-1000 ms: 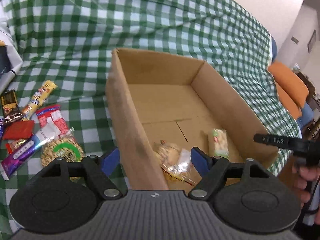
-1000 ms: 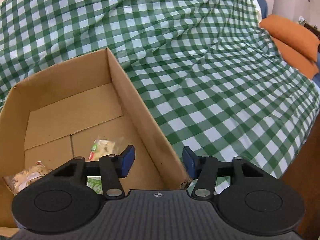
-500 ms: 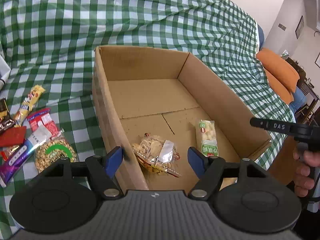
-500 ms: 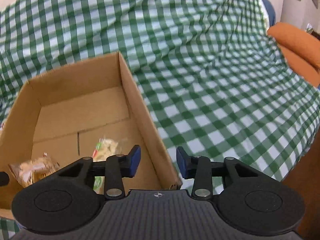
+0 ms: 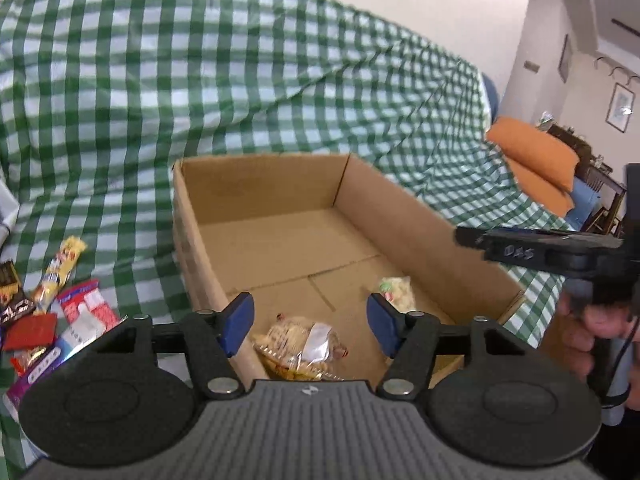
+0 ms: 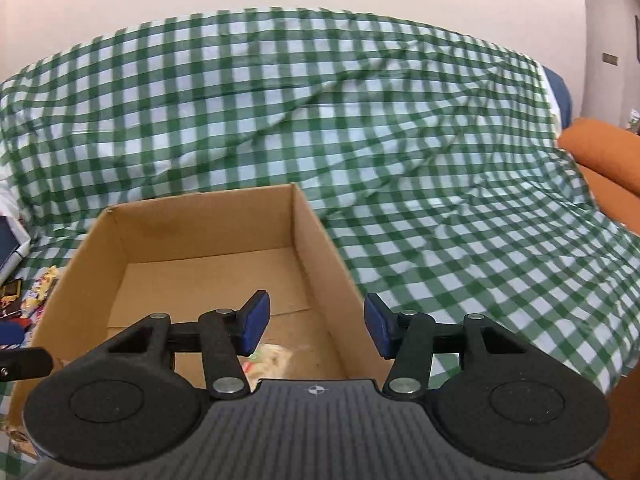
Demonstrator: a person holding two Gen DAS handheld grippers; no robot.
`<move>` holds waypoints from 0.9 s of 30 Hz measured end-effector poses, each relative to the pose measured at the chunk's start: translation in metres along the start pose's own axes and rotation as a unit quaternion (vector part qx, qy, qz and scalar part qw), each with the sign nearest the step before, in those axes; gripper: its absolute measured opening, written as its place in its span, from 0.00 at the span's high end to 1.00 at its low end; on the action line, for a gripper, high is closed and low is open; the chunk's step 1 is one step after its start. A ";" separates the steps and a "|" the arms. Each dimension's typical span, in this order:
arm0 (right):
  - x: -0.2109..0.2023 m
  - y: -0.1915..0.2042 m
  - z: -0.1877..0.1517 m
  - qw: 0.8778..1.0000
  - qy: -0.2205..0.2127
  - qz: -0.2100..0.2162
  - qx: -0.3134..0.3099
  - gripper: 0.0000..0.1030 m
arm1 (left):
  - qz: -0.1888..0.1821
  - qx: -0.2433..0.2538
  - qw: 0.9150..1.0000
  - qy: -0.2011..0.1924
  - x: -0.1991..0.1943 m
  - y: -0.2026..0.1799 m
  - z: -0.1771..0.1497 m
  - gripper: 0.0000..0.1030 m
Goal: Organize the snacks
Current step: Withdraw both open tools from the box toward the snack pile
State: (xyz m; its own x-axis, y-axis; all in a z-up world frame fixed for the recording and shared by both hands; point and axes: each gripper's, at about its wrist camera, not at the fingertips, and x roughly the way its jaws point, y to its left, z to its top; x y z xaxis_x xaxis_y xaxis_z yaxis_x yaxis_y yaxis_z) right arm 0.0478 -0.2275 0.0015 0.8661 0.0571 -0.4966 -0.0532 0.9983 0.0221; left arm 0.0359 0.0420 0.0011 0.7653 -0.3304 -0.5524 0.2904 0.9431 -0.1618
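Observation:
An open cardboard box (image 5: 280, 184) sits on the green checked cloth; it also shows in the right wrist view (image 6: 200, 216). Inside lie a clear cracker bag (image 5: 300, 344) and a green-white snack pack (image 5: 396, 292), which shows blurred in the right wrist view (image 6: 272, 356). My left gripper (image 5: 306, 324) is open and empty above the box's near left corner. My right gripper (image 6: 316, 326) is open and empty above the box's right wall; its body shows in the left wrist view (image 5: 540, 248). Loose snacks (image 5: 52, 304) lie left of the box.
The checked cloth (image 6: 400, 140) drapes over a sofa, rising behind the box. Orange cushions (image 5: 536, 156) lie at the far right. A dark device (image 6: 8, 244) lies at the left edge. A wall stands behind.
Both grippers have pulled back and tilted up, so more of the sofa back and wall shows. The right gripper's jaws closed slightly, then reopened. The snacks in the box have not moved.

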 end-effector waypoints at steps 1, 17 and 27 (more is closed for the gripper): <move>0.000 0.003 -0.001 1.000 0.001 0.000 -0.004 0.42 | -0.002 0.004 1.000 -0.007 -0.002 -0.001 -0.001 0.35; 0.006 0.038 0.001 0.998 0.035 0.053 -0.026 0.21 | -0.027 0.003 1.000 -0.007 -0.008 0.000 -0.001 0.35; 0.004 0.059 0.002 0.997 0.030 0.068 -0.022 0.22 | -0.019 -0.024 1.000 -0.007 -0.016 0.016 0.004 0.55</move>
State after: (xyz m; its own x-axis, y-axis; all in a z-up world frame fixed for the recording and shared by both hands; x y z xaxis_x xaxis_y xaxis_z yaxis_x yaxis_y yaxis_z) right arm 0.0489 -0.1686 0.0025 0.8179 0.1908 -0.5429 -0.1913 0.9799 0.0563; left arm 0.0308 0.0624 0.0100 0.7629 -0.3657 -0.5332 0.2918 0.9306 -0.2209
